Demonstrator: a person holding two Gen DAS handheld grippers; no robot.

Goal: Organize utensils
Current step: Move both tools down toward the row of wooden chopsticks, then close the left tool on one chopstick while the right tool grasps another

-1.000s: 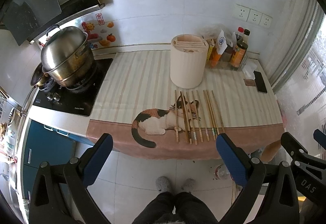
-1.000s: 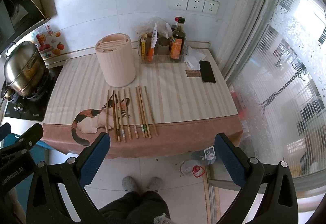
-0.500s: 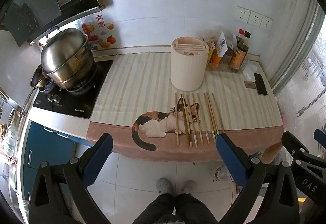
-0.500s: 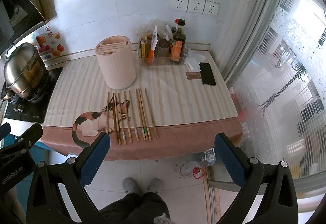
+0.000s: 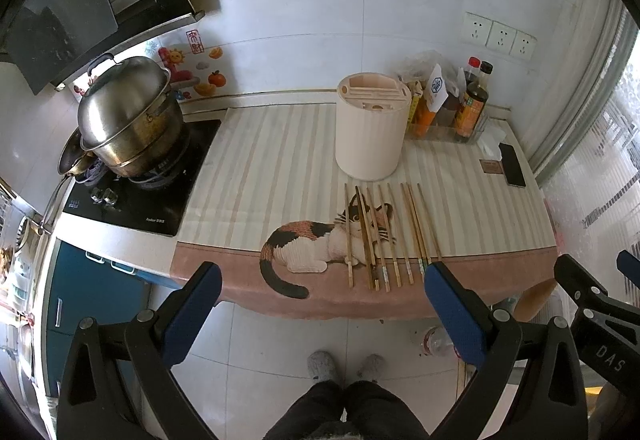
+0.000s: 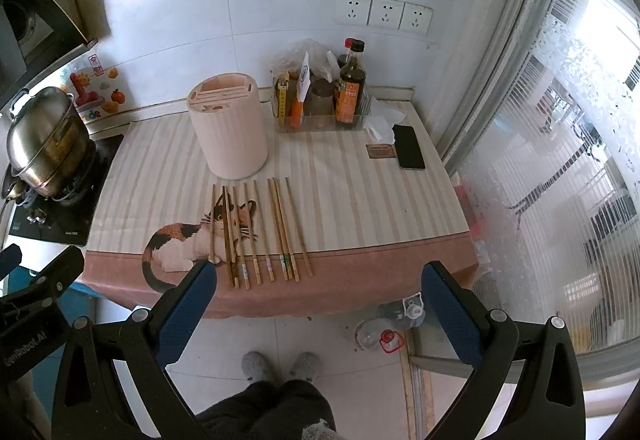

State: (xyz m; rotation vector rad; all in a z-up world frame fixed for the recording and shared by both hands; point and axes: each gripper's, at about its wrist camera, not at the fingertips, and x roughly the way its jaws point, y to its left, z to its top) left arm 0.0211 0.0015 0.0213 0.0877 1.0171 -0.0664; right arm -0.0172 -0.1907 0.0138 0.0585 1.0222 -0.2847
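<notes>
Left wrist view shows your left gripper spread wide, holding nothing, short of the counter edge. Your right gripper is likewise agape and empty. Wooden chopsticks lie in a row on the cat-print mat, just before the cream utensil holder.

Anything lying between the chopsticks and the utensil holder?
No. In both views only bare striped tablecloth separates the chopsticks from the utensil holder.
</notes>
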